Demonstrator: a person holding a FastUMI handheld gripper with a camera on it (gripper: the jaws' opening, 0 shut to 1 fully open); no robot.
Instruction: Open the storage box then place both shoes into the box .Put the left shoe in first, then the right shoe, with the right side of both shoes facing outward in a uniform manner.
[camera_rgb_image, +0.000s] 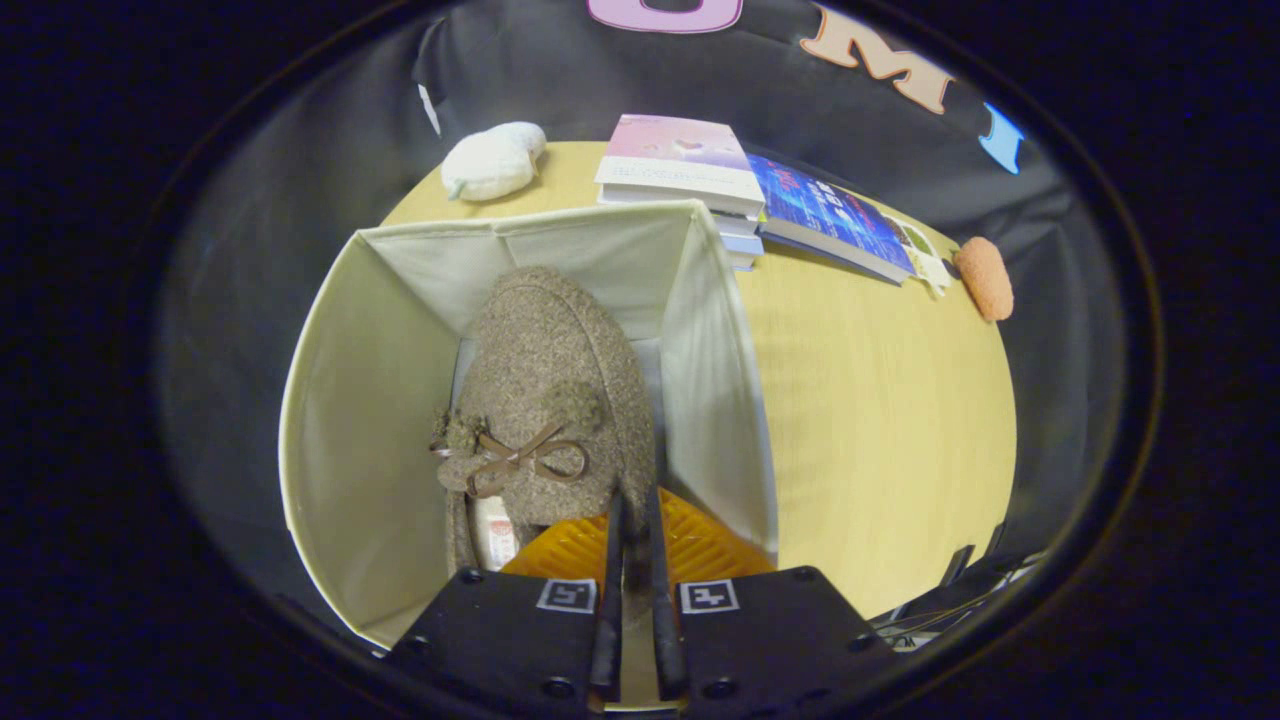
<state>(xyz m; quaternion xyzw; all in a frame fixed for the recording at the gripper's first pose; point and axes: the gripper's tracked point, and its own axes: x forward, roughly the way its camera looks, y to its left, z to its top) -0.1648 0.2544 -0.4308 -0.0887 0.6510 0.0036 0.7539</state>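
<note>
Claw (632, 515): fingers nearly together, pinching the heel edge of the shoe (545, 400)
Shoe: brown, with a bow; hanging toe-down inside the open box (340, 400)
Box: cream fabric; on the wooden table (880, 420)
Beyond the box: books (680, 160)

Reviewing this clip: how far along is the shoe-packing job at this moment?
Done: the storage box stands open on the table. In hand: the gripper, fingers nearly closed on the edge of a brown shoe with a bow, holds it inside the box. Left: releasing it. Whether another shoe lies beneath cannot be told.
</note>
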